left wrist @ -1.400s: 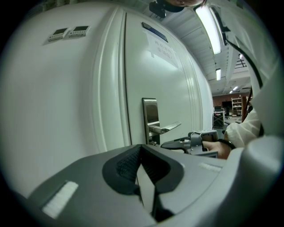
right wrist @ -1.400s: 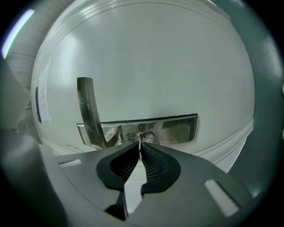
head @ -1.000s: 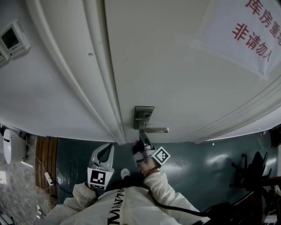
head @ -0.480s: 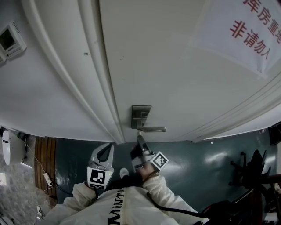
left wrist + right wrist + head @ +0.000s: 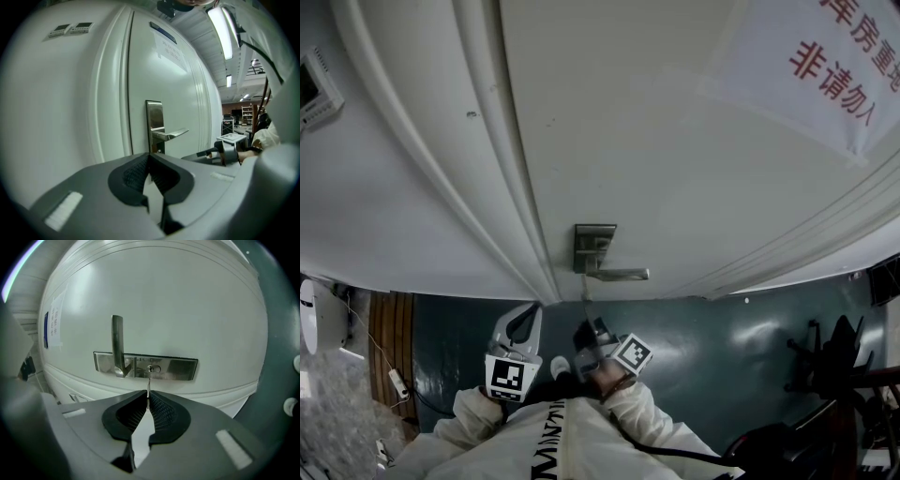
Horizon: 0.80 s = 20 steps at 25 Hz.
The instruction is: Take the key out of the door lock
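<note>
The steel lock plate point(image 5: 592, 246) with its lever handle point(image 5: 621, 274) sits on the white door point(image 5: 656, 141). My right gripper point(image 5: 584, 330) hangs below it, drawn back from the door. In the right gripper view the right gripper point(image 5: 148, 395) is shut on the key point(image 5: 148, 383). The key's thin blade sticks out past the pads toward the keyhole point(image 5: 153, 369), with a gap between them. My left gripper point(image 5: 528, 316) is held to the left, away from the lock. The left gripper point(image 5: 150, 157) is shut with nothing in it, and the lock plate point(image 5: 154, 121) shows ahead.
A paper notice point(image 5: 830, 66) with red print hangs on the door's upper right. The door frame point(image 5: 441, 159) runs along the left, with a wall panel point(image 5: 309, 86) beyond it. A black chair base point(image 5: 839, 361) stands on the green floor at the right.
My right gripper has drawn back from the lock toward the person, taking the key with it. The left gripper has stayed where it was.
</note>
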Each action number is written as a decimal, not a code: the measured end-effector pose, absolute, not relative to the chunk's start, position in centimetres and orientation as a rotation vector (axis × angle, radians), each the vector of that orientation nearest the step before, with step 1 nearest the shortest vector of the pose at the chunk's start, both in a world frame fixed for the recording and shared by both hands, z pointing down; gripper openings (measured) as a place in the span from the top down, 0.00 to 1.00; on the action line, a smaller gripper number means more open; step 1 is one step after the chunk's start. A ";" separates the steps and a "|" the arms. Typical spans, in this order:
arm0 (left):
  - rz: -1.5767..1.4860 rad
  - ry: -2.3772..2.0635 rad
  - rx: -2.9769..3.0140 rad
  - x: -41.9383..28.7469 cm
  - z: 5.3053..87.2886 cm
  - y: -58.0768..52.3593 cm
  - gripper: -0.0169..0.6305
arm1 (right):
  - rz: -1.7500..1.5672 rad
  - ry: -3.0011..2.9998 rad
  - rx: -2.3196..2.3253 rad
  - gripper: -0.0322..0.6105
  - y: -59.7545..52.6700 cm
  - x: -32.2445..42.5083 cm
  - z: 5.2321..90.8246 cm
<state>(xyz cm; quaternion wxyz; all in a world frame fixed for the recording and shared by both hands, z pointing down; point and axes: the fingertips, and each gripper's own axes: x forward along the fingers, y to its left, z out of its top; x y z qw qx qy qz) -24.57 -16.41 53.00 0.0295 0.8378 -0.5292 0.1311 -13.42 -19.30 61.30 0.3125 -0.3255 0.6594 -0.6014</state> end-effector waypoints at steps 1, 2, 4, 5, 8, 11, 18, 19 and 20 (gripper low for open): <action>0.405 -1.633 2.581 -24.7 53.1 -16.4 0.98 | -1.572 1.774 -0.874 0.92 -19.2 -13.3 61.1; 0.404 -1.635 2.578 -24.8 53.1 -16.5 0.98 | -1.554 1.811 -0.890 0.92 -19.1 -13.2 60.9; 0.399 -1.639 2.573 -24.9 53.2 -16.6 0.98 | -1.517 1.891 -0.922 0.92 -18.9 -12.9 60.3; 0.395 -1.641 2.571 -25.0 53.2 -16.6 0.98 | -1.501 1.934 -0.945 0.92 -18.7 -12.8 60.1; 0.382 -1.646 2.567 -24.9 53.2 -16.8 0.98 | -1.420 2.116 -1.044 0.92 -18.2 -12.2 59.3; 0.367 -1.648 2.565 -24.7 53.0 -17.1 0.98 | -1.268 2.317 -1.102 0.92 -17.8 -11.7 57.4; 0.329 -1.686 2.547 -24.1 52.3 -17.9 0.98 | -0.861 2.652 -1.239 0.92 -17.0 -11.0 52.6; 0.324 -1.692 2.545 -23.9 52.2 -18.0 0.98 | -0.802 2.679 -1.265 0.92 -16.9 -10.8 52.0; 0.322 -1.696 2.545 -23.8 52.1 -18.0 0.98 | -0.743 2.703 -1.298 0.92 -16.9 -10.6 51.5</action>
